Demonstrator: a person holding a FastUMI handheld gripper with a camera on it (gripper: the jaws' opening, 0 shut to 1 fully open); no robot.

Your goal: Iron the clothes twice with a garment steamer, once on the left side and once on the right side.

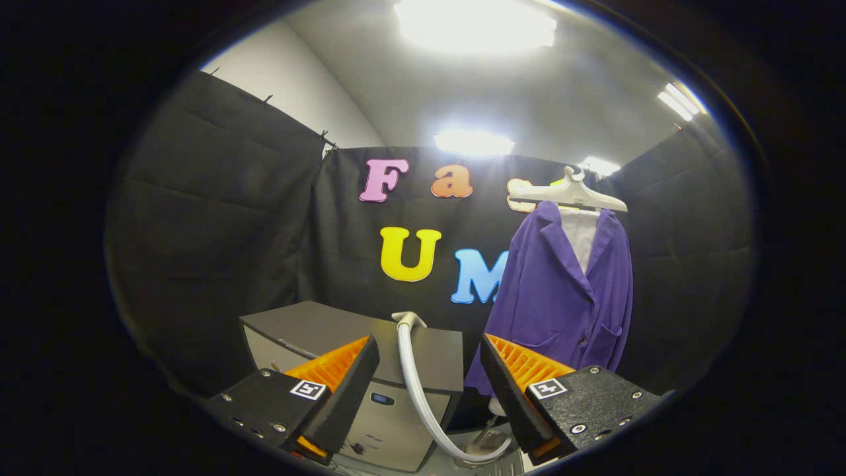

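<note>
Right now the jaws stand wide apart with nothing between them, the gripper (pixel 429 390) facing the steamer's grey base unit (pixel 370 370), whose pale hose (pixel 420 390) curves down between the fingers toward what looks like the steamer head lying low near the right finger, though that part is too dim to be sure. The purple jacket (pixel 562 291) hangs on a white hanger (pixel 568 193) beyond the right finger, against the booth's black wall. The likely trouble is the hose: reaching down carelessly could snag or pinch it instead of the handle, or a tug could drag the base unit. Open room lies left of the jacket above the base unit; the jacket's hem hangs close behind the unit's right edge.
</note>
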